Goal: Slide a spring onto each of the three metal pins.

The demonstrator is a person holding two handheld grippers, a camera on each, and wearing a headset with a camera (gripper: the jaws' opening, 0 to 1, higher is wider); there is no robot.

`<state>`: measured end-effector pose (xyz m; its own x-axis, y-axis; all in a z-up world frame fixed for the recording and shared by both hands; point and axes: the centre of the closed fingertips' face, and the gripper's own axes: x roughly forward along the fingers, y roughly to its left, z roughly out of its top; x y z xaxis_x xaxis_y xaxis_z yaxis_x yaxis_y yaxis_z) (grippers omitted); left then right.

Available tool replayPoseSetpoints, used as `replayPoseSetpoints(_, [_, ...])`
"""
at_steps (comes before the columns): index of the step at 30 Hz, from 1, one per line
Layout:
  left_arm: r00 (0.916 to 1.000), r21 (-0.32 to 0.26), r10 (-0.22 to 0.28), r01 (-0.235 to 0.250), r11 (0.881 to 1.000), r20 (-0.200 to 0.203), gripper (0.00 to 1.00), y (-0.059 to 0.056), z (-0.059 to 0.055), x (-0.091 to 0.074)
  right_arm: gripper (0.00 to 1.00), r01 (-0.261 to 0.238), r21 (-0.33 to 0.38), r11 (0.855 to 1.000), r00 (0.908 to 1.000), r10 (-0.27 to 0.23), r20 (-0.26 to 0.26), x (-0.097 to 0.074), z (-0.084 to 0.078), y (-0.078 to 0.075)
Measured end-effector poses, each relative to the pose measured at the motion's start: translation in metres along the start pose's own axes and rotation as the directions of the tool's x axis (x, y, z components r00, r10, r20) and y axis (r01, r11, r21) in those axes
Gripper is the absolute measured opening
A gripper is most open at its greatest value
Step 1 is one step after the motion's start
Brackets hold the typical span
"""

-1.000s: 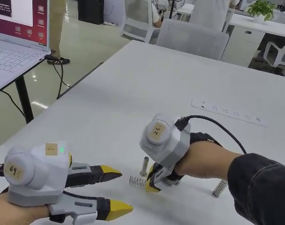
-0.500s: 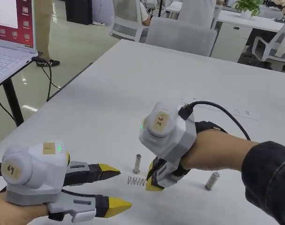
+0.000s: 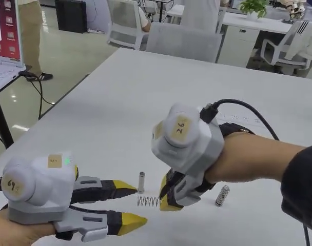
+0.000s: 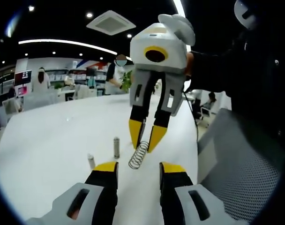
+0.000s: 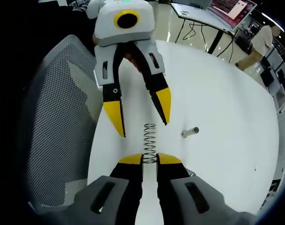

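One spring (image 5: 149,138) still between narrow right gripper (image 5: 150,159) fingers; left gripper (image 4: 139,168) fingers wide as before.

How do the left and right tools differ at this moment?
The left tool has its jaws apart and holds nothing; the right tool is shut on a spring. The left tool lies level above the table; the right tool points down at it. Both have yellow tips and white bodies.

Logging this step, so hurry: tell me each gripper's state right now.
Left gripper: open, holding nothing.
Right gripper: closed on one end of a spring.
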<state>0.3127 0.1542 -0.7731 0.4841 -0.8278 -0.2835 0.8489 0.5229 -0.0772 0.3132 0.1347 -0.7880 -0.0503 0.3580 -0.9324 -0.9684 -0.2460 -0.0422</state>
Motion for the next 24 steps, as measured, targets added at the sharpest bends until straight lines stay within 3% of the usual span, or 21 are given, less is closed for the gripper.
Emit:
replayPoseSetpoints(14, [0.9975,0.024,-0.070,0.070,0.997,-0.008,0.14,-0.015,0.005,0.008,0.07,-0.001,-0.045,0.999,1.0000,0.001,-0.009,-0.006,-0.004,0.009])
replayPoseSetpoints(24, [0.9972,0.012,-0.075,0.075,0.997,-0.005,0.07,-0.016,0.006,0.008,0.07,-0.004,-0.077,0.997,1.0000,0.003,-0.007,-0.006,-0.005,0.012])
